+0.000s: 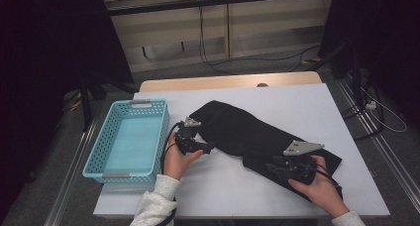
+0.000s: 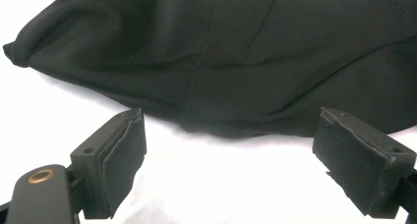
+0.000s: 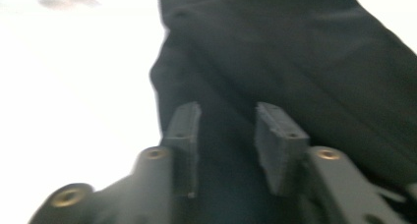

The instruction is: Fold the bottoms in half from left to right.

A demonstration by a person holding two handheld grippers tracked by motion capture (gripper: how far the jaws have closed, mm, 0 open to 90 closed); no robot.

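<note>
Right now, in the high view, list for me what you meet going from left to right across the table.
Turquoise basket → left gripper → black cloth → right gripper

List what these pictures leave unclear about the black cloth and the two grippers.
- Black cloth: the kind of garment cannot be told; its dark folds merge in the high view.
- Right gripper: its own view is blurred, so whether the part-open jaws touch the cloth is unclear; in the high view the hand and grey plate cover them.
- Left gripper: open at the cloth's edge; the hem's underside is hidden.
- Blue basket: its near inner wall is hidden.
</note>
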